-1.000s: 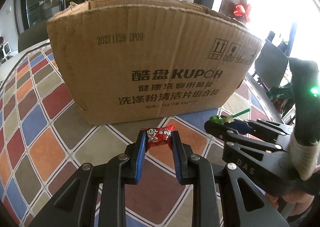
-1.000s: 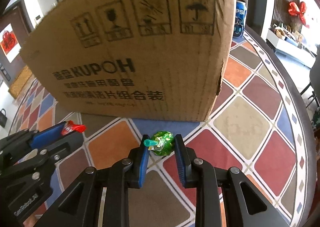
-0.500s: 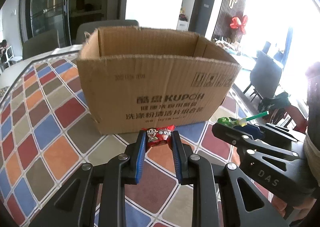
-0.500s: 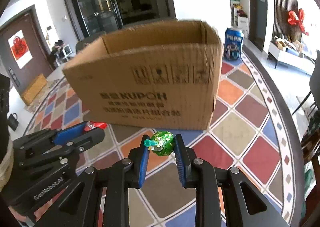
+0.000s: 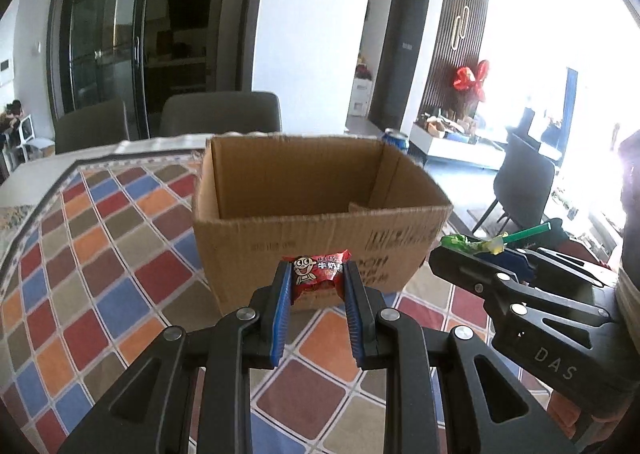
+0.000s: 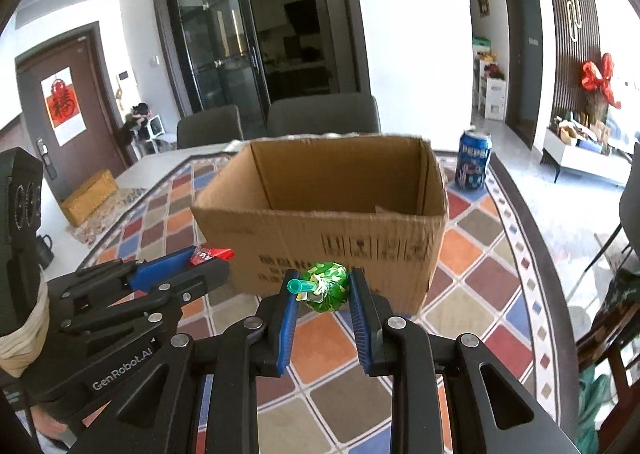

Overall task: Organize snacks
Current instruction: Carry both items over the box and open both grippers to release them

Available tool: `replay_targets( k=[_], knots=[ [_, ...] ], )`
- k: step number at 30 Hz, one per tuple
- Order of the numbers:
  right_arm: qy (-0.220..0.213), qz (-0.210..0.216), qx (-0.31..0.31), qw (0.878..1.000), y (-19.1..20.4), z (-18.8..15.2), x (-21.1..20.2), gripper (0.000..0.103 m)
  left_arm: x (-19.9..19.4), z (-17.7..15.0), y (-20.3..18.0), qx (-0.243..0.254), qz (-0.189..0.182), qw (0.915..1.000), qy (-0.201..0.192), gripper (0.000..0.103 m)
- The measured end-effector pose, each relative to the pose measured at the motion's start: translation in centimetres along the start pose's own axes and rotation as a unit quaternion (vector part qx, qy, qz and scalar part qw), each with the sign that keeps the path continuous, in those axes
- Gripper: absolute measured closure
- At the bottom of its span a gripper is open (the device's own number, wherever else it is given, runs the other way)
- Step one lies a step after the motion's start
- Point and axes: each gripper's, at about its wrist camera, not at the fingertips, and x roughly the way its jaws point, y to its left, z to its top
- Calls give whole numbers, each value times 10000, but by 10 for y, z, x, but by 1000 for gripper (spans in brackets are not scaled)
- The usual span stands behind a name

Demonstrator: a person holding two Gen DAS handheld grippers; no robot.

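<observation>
My left gripper point(image 5: 315, 279) is shut on a red candy packet point(image 5: 316, 275) with a cartoon face, held in the air in front of the open cardboard box point(image 5: 320, 232). My right gripper point(image 6: 323, 288) is shut on a green-wrapped lollipop point(image 6: 326, 286) whose green stick points left. Both grippers hang side by side, near the box's front wall and a little below its rim. The right gripper point(image 5: 472, 254) with the lollipop point(image 5: 476, 243) shows at the right of the left wrist view. In the right wrist view the left gripper point(image 6: 208, 260) holds the candy point(image 6: 212, 253). The box's floor is hidden.
The box point(image 6: 324, 214) stands on a table covered with a multicoloured diamond-pattern cloth point(image 5: 100, 262). A blue soda can point(image 6: 473, 165) stands behind the box to its right. Grey chairs point(image 6: 324, 112) stand at the table's far side, another chair point(image 5: 524, 178) at the right.
Both grippers have risen with their snacks still held. The view went from the box's front wall close up to looking over its rim into the open top.
</observation>
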Motion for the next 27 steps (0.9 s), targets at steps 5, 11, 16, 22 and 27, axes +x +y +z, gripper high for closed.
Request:
replay_targets(
  k=[5, 11, 16, 22, 27],
  knots=[
    [-162, -19, -56, 9999, 4, 14, -7, 77, -5, 16, 3, 53, 69, 9998, -160, 77],
    [-255, -85, -73, 9996, 5, 29, -6, 77, -3, 32, 6, 118, 173, 9995, -236, 77],
    [-267, -133, -82, 9995, 2, 42, -2, 77, 4, 48, 12, 114, 222, 9995, -195, 77],
    [-172, -212, -70, 9996, -2, 61, 12, 77, 17, 69, 17, 171, 326, 9992, -122, 77],
    [-33, -260, -72, 9996, -6, 72, 27, 77, 32, 81, 19, 275, 434, 9987, -1, 77]
  ],
)
